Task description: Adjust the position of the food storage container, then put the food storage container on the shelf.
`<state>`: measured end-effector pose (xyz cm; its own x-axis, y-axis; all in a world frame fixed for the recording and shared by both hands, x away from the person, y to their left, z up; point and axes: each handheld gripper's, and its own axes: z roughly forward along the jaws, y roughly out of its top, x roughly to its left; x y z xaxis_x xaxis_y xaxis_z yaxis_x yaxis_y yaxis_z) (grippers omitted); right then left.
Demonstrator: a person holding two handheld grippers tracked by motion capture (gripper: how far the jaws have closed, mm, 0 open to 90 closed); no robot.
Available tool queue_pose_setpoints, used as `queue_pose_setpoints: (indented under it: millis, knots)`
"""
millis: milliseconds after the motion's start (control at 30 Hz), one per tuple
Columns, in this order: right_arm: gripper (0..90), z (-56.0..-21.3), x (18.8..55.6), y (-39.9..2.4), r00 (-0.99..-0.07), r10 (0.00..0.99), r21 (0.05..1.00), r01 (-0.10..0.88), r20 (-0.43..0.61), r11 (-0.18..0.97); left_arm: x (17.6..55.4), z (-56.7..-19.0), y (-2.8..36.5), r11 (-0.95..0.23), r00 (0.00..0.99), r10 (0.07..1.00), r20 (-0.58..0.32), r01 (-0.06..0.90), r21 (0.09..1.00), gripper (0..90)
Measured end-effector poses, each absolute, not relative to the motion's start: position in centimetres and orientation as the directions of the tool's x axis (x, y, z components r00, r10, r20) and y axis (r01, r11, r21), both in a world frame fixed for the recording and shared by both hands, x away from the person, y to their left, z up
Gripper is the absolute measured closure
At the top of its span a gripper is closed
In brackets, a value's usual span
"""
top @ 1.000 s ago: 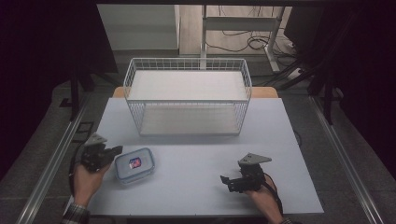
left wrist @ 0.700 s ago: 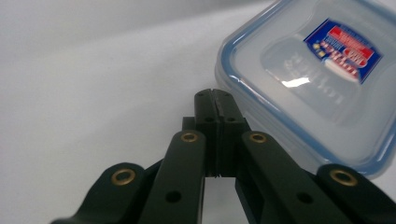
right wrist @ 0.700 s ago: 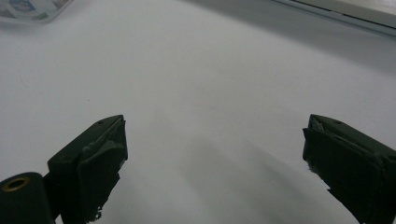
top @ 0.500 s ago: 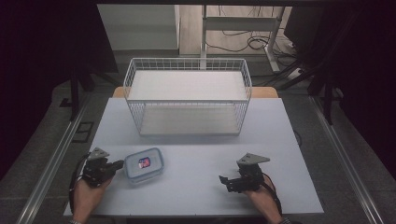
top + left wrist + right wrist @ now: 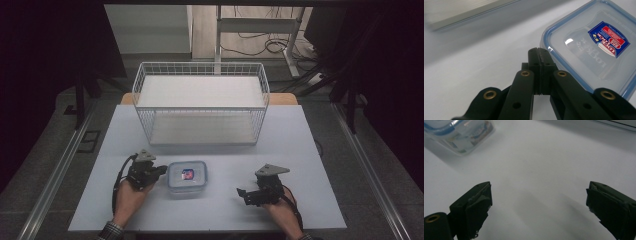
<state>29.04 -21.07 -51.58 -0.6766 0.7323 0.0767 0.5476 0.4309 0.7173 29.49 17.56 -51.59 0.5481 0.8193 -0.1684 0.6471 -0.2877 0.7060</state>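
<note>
A clear plastic container [image 5: 186, 177] with a blue-rimmed lid and a red and blue label lies on the white table [image 5: 300, 150], near the front and left of centre. My left gripper [image 5: 162, 171] is shut with nothing between its jaws, its tip against the container's left side. In the left gripper view the closed jaws [image 5: 539, 53] meet the container [image 5: 589, 47] at its lid corner. My right gripper [image 5: 243, 195] rests open on the table to the container's right, apart from it. In the right gripper view its jaws [image 5: 539, 202] stand wide over bare table, the container [image 5: 459, 132] at the upper left.
A white wire basket [image 5: 200, 100] stands at the back of the table, behind the container. Metal rails run along both sides of the table. A desk frame and cables lie on the floor beyond.
My left hand has moved right along the table's front, and the container has slid right ahead of its shut jaws. The right gripper has stayed in place.
</note>
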Motion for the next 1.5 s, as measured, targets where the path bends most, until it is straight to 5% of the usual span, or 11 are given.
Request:
queue_pose_setpoints:
  millis: [367, 500, 733, 967, 1500]
  knots:
    - [6.5, -51.6, 29.1, -21.2, -0.670, 0.739, 0.715, 0.552, 0.074, 0.429, 29.6, -51.5, 14.0, -0.344, 0.629, 0.757, -0.176, 0.613, 0.711, 89.9]
    - [6.5, -51.4, 29.0, -21.4, -0.675, 0.735, 0.720, 0.544, 0.071, 0.430, 29.2, -51.1, 16.2, -0.302, 0.610, 0.770, -0.184, 0.604, 0.737, 73.0]
    - [5.8, -51.3, 29.0, -21.6, -0.684, 0.723, 0.738, 0.537, 0.096, 0.410, 28.1, -51.4, 18.6, -0.273, 0.606, 0.776, -0.176, 0.573, 0.772, 26.7]
    - [5.4, -50.8, 28.9, -21.1, -0.706, 0.701, 0.759, 0.513, 0.107, 0.401, 27.7, -51.3, 18.8, -0.235, 0.611, 0.758, -0.229, 0.584, 0.777, 8.5]
    - [0.0, -49.2, 29.6, -17.9, -0.729, 0.650, 0.726, 0.563, 0.213, 0.394, 28.0, -50.7, 15.4, -0.277, 0.694, 0.662, -0.284, 0.578, 0.767, 6.2]
